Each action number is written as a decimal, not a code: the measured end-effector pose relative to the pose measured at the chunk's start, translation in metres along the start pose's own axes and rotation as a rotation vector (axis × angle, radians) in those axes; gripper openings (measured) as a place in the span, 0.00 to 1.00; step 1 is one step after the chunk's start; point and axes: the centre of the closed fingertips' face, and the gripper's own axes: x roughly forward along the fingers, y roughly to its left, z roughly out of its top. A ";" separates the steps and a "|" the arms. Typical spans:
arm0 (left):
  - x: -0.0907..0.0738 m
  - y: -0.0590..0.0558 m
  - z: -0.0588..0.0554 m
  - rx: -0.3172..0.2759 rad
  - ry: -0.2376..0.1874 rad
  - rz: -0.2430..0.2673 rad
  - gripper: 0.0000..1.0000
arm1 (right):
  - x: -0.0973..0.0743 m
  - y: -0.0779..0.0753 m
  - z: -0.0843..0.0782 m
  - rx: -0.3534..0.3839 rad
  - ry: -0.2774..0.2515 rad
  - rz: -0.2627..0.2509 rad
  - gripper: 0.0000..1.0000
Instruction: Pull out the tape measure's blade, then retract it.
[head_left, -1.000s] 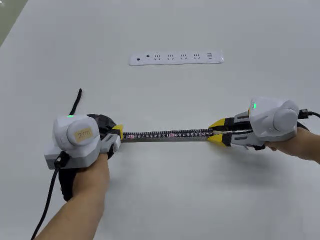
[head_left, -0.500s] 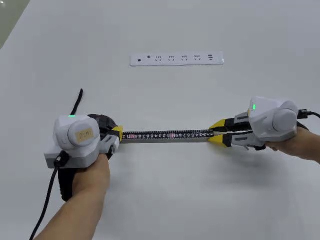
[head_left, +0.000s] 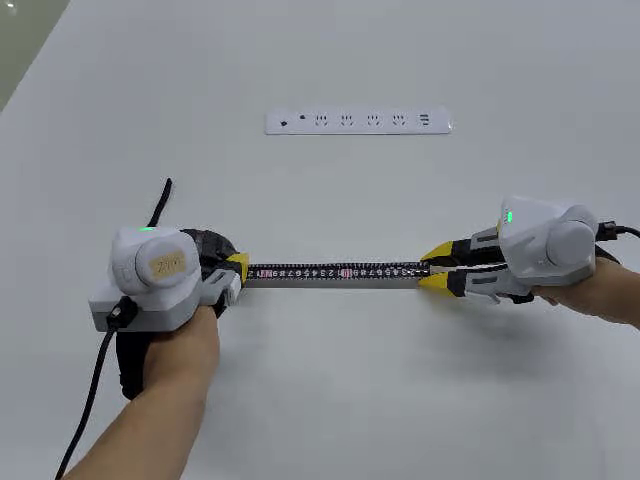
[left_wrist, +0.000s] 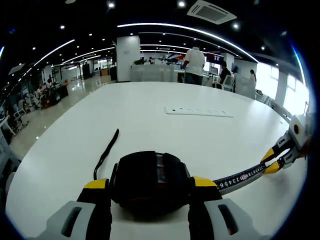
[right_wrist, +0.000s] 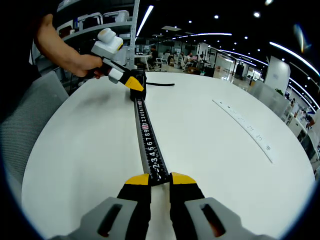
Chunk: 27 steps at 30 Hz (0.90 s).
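Now, on the counter (head_left: 330, 400), the blade (head_left: 335, 271) lies straight, left to right. Left gripper (left_wrist: 150, 183) jaws clamp the case (left_wrist: 150, 167), and right gripper (right_wrist: 160, 179) jaws pinch the blade's tip. Retracting likely means feeding that end leftward along the same line.

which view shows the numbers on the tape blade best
The right gripper view: the blade runs straight up from the right gripper, numerals large. The head view shows its whole span out from the left gripper, numerals tiny. The left gripper view catches a short stretch beside the case.
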 end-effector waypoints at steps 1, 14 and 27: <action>0.000 0.000 0.000 0.002 0.000 -0.002 0.58 | 0.000 0.000 0.000 0.001 -0.001 0.001 0.12; 0.001 0.000 -0.001 -0.009 0.009 -0.011 0.58 | 0.004 0.002 0.004 0.004 -0.002 0.008 0.12; 0.001 0.000 -0.001 -0.019 0.014 -0.019 0.59 | 0.014 0.008 0.015 0.002 -0.014 0.026 0.12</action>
